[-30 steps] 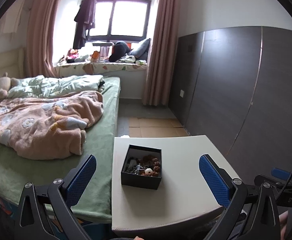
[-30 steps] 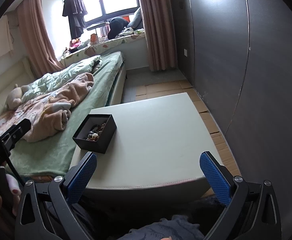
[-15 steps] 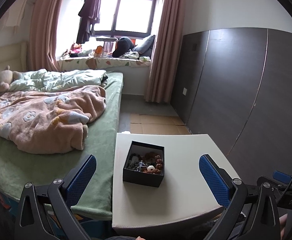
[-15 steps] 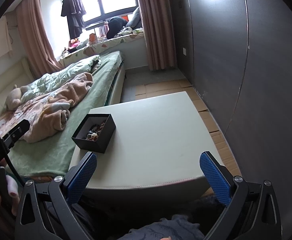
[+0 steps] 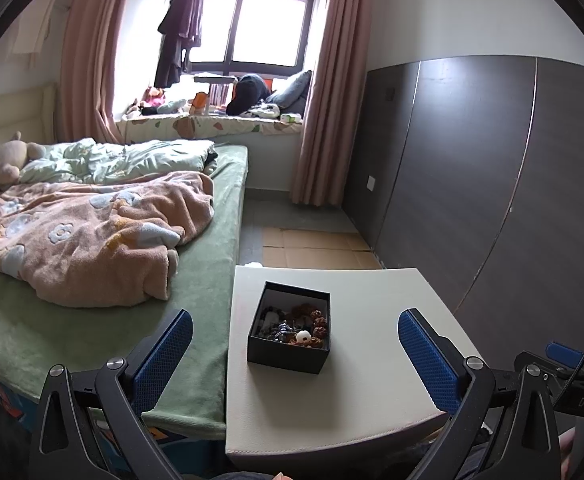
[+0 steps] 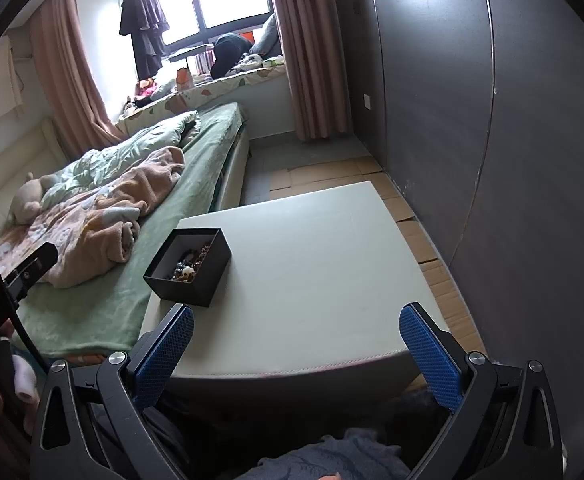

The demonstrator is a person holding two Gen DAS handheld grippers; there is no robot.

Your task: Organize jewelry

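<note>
A small open black box (image 5: 290,350) stands on the left part of a white table (image 5: 371,380). It holds a tangle of jewelry (image 5: 295,326): brown bead bracelets, dark beads and a white bead. My left gripper (image 5: 295,338) is open and empty, hovering near the table's front edge with the box between its fingers in view. My right gripper (image 6: 296,334) is open and empty, above the front edge of the table (image 6: 311,264); the box (image 6: 190,276) lies to its front left.
A bed (image 5: 104,280) with a green sheet and pink blanket adjoins the table's left side. A dark wardrobe wall (image 5: 491,184) runs along the right. Cardboard sheets (image 5: 315,248) cover the floor beyond the table.
My left gripper has shifted slightly, so the box sits a little more centred and closer. The right gripper has barely moved. Both stay open.
</note>
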